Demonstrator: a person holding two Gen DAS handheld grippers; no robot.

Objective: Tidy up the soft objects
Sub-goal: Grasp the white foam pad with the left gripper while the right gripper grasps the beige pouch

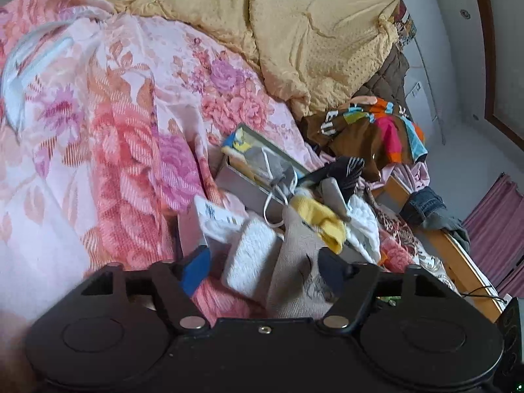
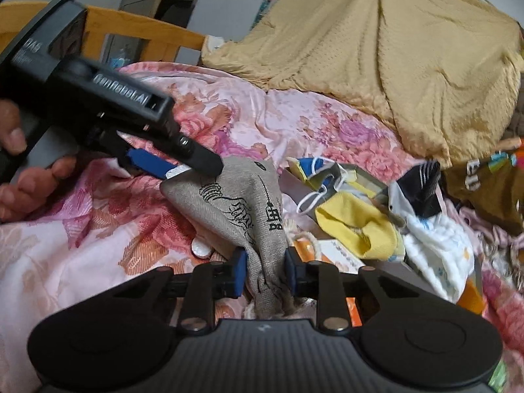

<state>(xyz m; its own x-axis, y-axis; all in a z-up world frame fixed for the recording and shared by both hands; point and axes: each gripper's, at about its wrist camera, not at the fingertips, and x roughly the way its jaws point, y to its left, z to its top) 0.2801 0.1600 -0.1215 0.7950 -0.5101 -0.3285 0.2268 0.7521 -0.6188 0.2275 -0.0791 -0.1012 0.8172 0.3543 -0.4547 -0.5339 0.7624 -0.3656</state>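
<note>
Pinching the grey printed cloth pouch (image 2: 242,209) in my right hand-held gripper (image 2: 263,273); left hand-held gripper (image 1: 262,265), unclenched, should clamp the far corner squarely.

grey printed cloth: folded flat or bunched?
Bunched. The grey printed cloth hangs crumpled, its lower end gathered between the right gripper jaws, the left gripper at its upper corner.

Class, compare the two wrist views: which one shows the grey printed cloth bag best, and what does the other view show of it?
The right wrist view: the grey printed cloth bag lies almost whole, black print readable, pinched by the right gripper. The left wrist view shows only a plain grey part between the left gripper's jaws, print barely visible.
</note>
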